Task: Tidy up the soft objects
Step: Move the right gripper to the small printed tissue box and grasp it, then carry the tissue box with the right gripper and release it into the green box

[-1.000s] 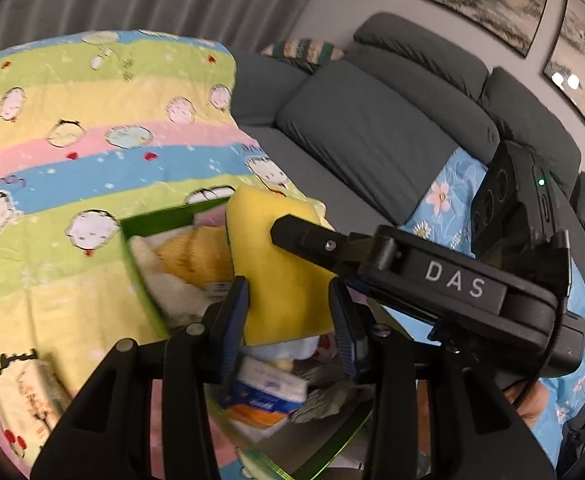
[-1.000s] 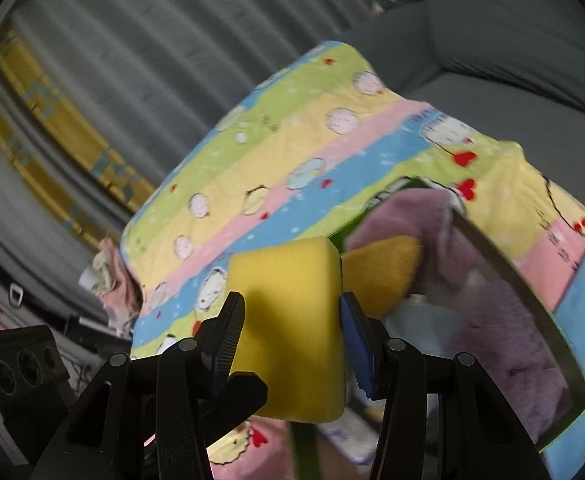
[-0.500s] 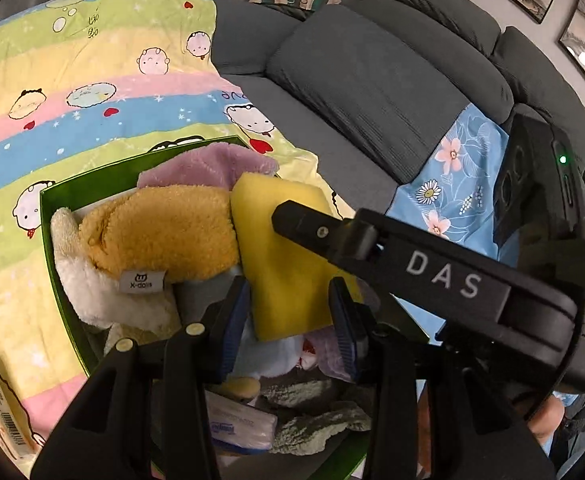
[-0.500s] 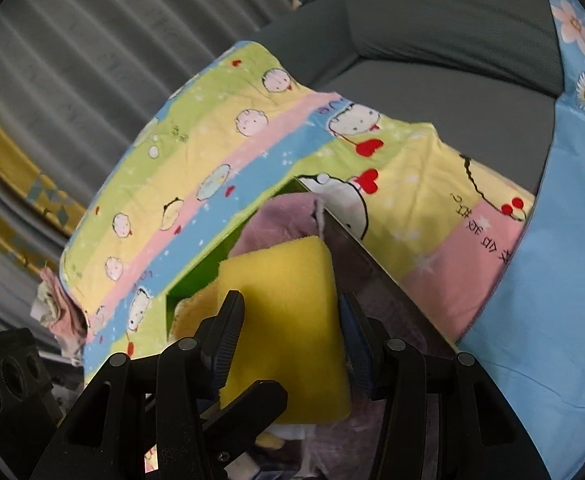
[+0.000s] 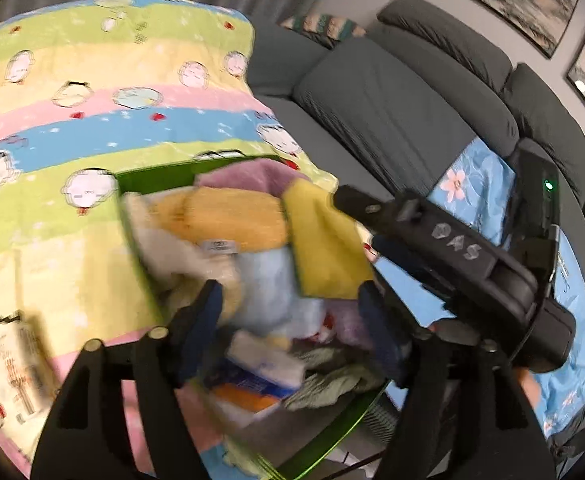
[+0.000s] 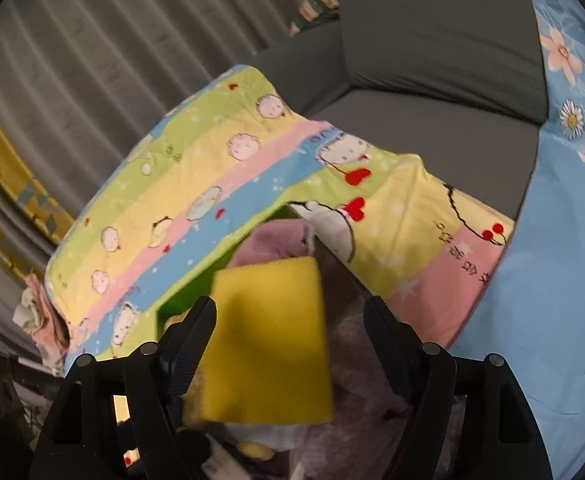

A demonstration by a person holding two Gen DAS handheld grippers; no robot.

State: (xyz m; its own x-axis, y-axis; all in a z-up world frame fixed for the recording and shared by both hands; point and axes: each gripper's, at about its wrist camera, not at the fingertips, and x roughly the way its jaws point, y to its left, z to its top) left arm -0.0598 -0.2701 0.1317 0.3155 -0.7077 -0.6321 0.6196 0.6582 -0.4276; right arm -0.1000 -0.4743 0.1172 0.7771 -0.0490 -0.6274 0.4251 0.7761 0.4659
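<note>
A yellow sponge (image 5: 324, 248) lies tilted on the pile of soft things in the green box (image 5: 156, 174), next to an orange plush (image 5: 232, 220) and a purple towel (image 5: 244, 176). My left gripper (image 5: 290, 320) hangs just in front of the sponge; its jaws are opening and nothing is between them. In the right wrist view the sponge (image 6: 268, 340) sits between the jaws of my right gripper (image 6: 288, 328), which are opening too; the right pad stands clear of it. The right gripper's black body (image 5: 452, 248) reaches in from the right.
The box rests on a striped cartoon blanket (image 5: 92, 120) spread over a grey sofa (image 5: 392, 112). A blue floral sheet (image 6: 552, 280) lies to the right. A tissue pack (image 5: 12, 372) lies on the blanket at the left. Grey curtains (image 6: 92, 60) hang behind.
Both grippers were shut on the yellow sponge; their jaws have spread and let it go, and it has settled onto the pile in the green box.
</note>
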